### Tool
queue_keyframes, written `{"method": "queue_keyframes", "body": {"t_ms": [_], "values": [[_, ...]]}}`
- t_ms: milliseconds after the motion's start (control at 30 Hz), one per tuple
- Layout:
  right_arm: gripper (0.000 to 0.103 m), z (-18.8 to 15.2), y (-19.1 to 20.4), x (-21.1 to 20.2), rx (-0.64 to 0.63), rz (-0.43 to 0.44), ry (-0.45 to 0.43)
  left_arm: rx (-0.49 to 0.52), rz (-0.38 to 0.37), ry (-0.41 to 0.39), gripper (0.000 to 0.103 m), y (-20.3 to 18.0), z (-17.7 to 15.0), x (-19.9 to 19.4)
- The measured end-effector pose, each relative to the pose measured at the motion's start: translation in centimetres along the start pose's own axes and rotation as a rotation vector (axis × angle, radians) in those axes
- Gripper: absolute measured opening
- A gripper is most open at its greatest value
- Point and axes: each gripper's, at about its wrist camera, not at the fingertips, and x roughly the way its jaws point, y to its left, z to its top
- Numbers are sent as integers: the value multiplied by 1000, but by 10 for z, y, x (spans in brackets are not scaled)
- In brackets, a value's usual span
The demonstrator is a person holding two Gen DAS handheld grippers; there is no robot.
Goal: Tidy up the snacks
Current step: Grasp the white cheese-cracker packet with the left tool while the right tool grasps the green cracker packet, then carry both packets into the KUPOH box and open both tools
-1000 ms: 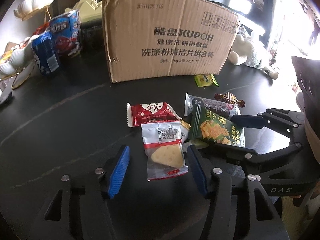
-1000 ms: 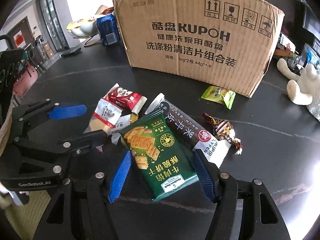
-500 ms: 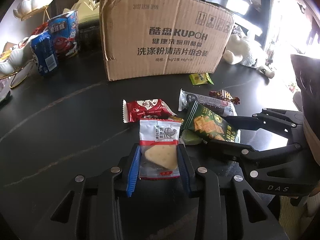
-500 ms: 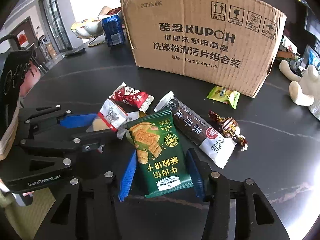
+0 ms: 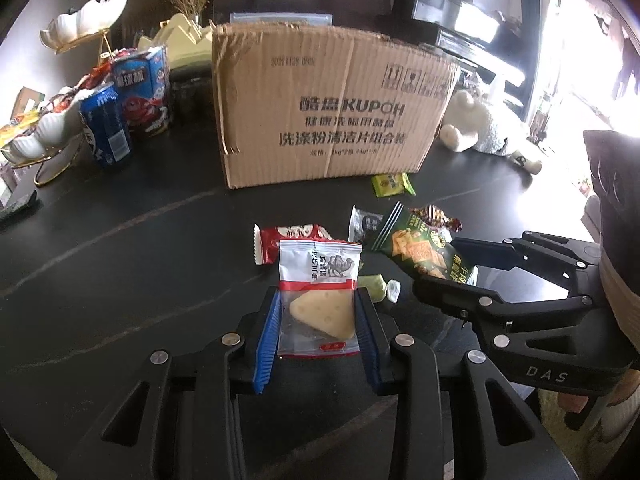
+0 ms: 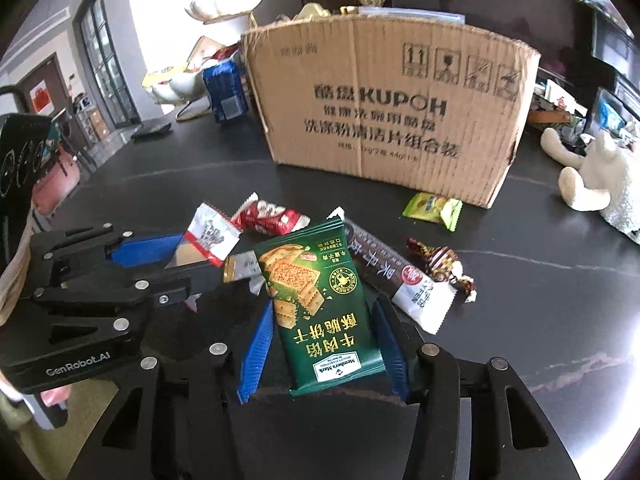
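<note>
My left gripper (image 5: 317,300) is shut on a white cheese-wedge packet (image 5: 320,268), its blue pads pressing both side edges. Just to its right, my right gripper (image 6: 322,308) is shut on a green cracker packet (image 6: 316,280), which tilts up off the black table (image 5: 120,260). In the right wrist view the left gripper (image 6: 176,256) holds the cheese packet (image 6: 210,236) at the left. Loose on the table lie a red packet (image 5: 294,236), a dark snack bar (image 6: 388,276), a brown wrapped candy (image 6: 440,260) and a small green packet (image 6: 432,208). A cardboard box (image 5: 332,112) stands behind them.
Left of the box stand a blue can (image 5: 106,132) and a blue snack carton (image 5: 142,88), beside white shell dishes on a gold stand (image 5: 48,136). A white plush toy (image 5: 480,128) lies to the box's right. A small pale candy (image 5: 374,286) sits between the grippers.
Both grippers closed, the left on the cheese packet and the right on the green cracker packet. Both then rose a little, lifting the packets off the table.
</note>
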Motion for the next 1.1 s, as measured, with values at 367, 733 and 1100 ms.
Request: {"method": "queue_keyframes", "body": {"t_ms": [367,733,1100], "values": [[51,19,5,-34,41,-36,-108,5,6,-81,36,0,23,-31],[51,50,4,-76,81,-71,-243,43,-3,-203,36,-7,62,-66],[51,86,-3,-95,98,-96,-317,62,-10,-255,36,-6,100,-80]]}}
